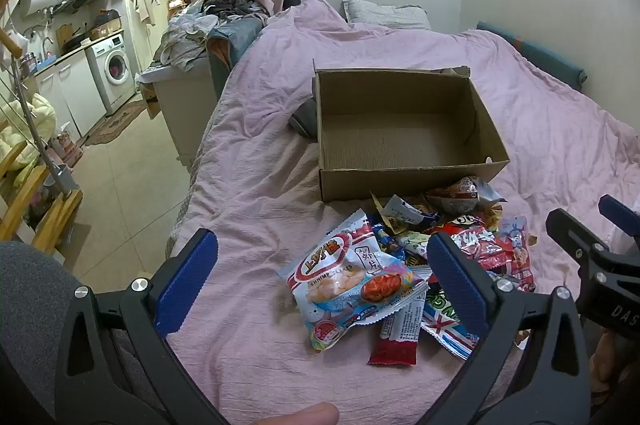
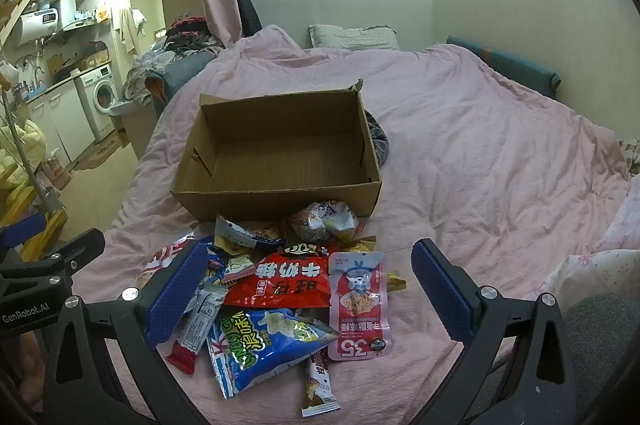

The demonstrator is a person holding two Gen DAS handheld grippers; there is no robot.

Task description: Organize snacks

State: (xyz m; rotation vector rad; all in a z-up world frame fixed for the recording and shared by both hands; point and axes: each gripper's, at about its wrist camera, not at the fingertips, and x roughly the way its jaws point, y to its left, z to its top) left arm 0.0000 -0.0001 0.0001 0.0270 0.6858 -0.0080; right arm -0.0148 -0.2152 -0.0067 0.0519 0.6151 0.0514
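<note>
Before the empty cardboard box point(image 2: 276, 153) on the pink bed point(image 2: 480, 145), the snack packets point(image 2: 288, 289) lay heaped, none yet packed. Nearer than the box, left gripper point(image 1: 324, 277) and right gripper point(image 2: 308, 289) hovered, jaws apart, holding nothing.

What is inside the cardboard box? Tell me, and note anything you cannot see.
The cardboard box holds no snacks: only its bare corrugated floor and walls show. The near wall hides the strip of floor just behind it in both views.
</note>
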